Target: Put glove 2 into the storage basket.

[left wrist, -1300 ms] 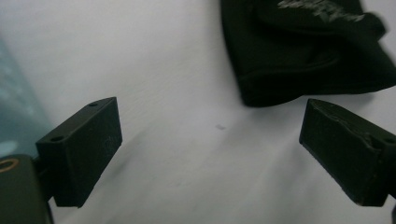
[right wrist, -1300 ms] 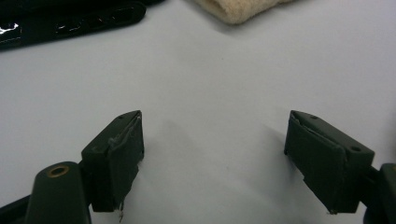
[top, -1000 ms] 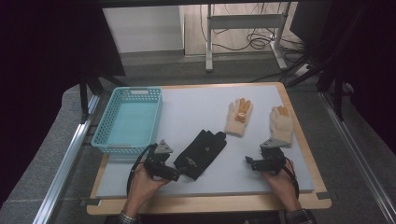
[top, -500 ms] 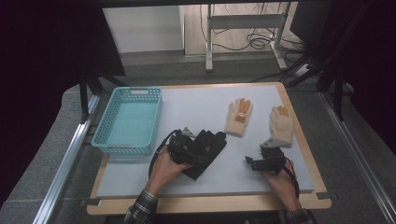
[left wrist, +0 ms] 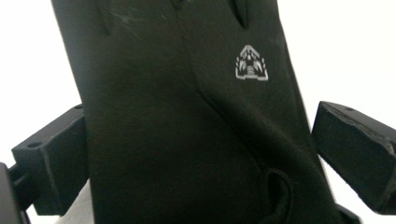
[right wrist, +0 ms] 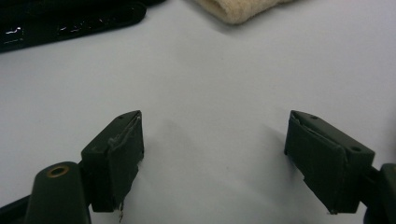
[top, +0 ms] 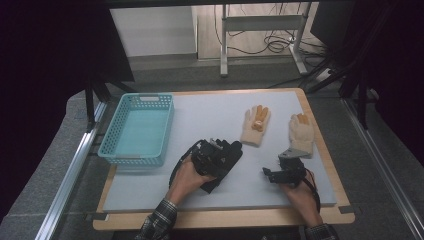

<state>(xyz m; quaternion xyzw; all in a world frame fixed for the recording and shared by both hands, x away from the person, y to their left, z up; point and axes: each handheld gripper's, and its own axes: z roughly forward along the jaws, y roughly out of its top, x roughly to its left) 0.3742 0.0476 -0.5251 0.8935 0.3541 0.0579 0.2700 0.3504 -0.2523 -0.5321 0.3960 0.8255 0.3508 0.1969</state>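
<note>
Black glove (left wrist: 187, 121) logo visible between open left tongs (left wrist: 201, 154); right tongs (right wrist: 212, 158) open, empty.

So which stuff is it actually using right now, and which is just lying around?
In use:
- black glove, lying between the open jaws of the left gripper
- basket, probably where it goes

Just lying about:
- two tan gloves
- right gripper, open over bare table
</note>
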